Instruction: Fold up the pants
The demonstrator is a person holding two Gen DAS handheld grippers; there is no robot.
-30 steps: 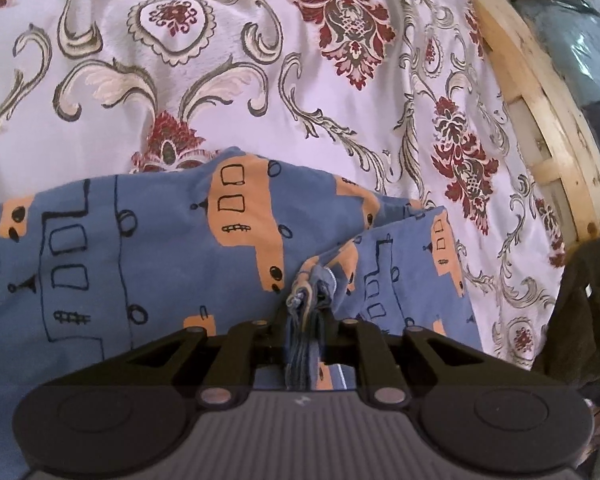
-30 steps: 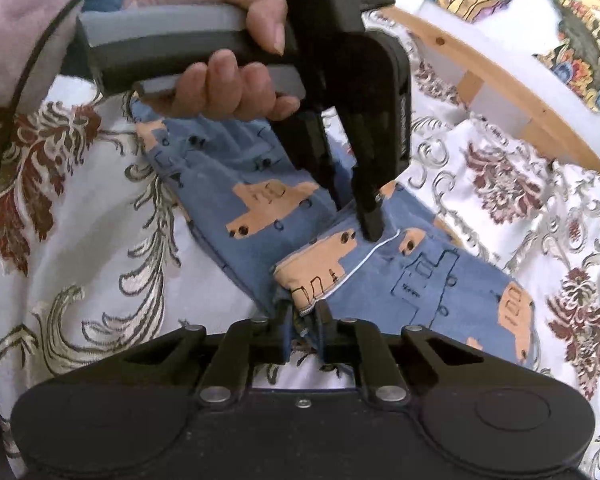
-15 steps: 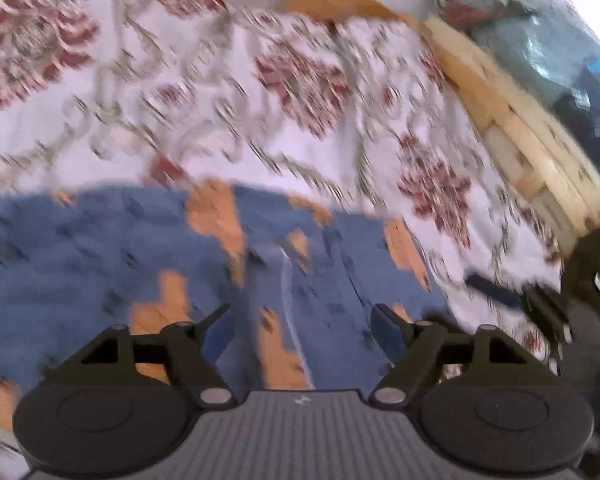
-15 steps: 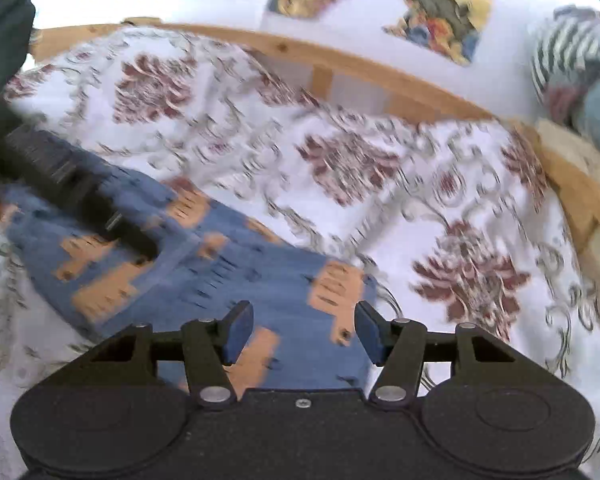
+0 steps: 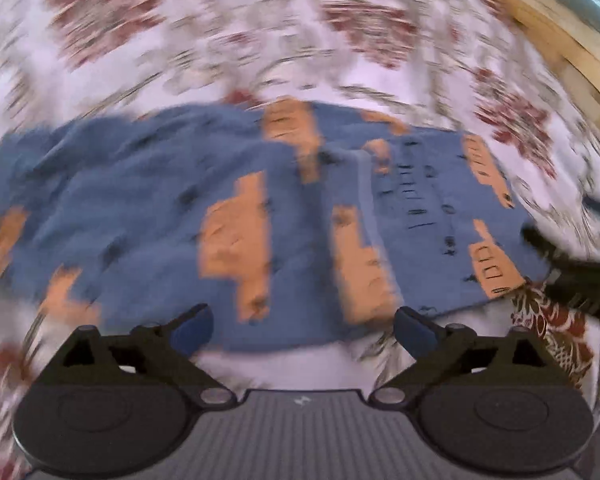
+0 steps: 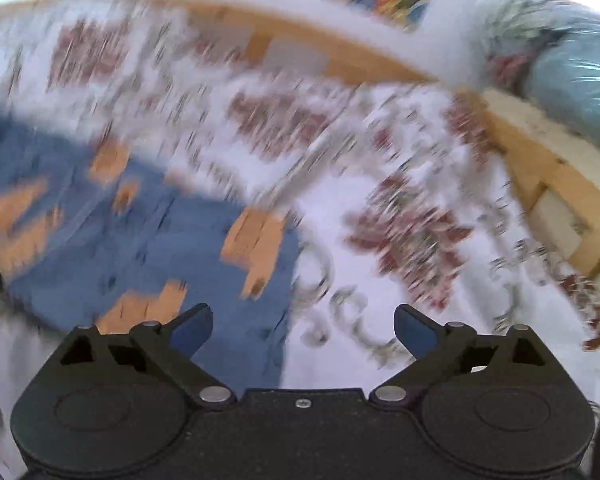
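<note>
The pants [image 5: 284, 216] lie flat on the bed [image 5: 260, 56]. They are blue with orange shapes on them. They look folded over once, with one part on top of the other. A pale line runs down the middle where an edge shows.

The left gripper [image 5: 302, 328] hangs just above the near edge of the pants. Its jaws are wide apart and hold nothing. The right gripper [image 6: 302, 328] is off to the right side of the pants, over the bed cover. Its jaws are wide apart too and hold nothing. Both pictures are blurry, so small things are hard to see.

It looks like one fold is done and nothing is being held. The next fold is not started yet. For that, each gripper likely needs to go down to one end of the pants, pinch the cloth, and lift it over the other end.
</note>
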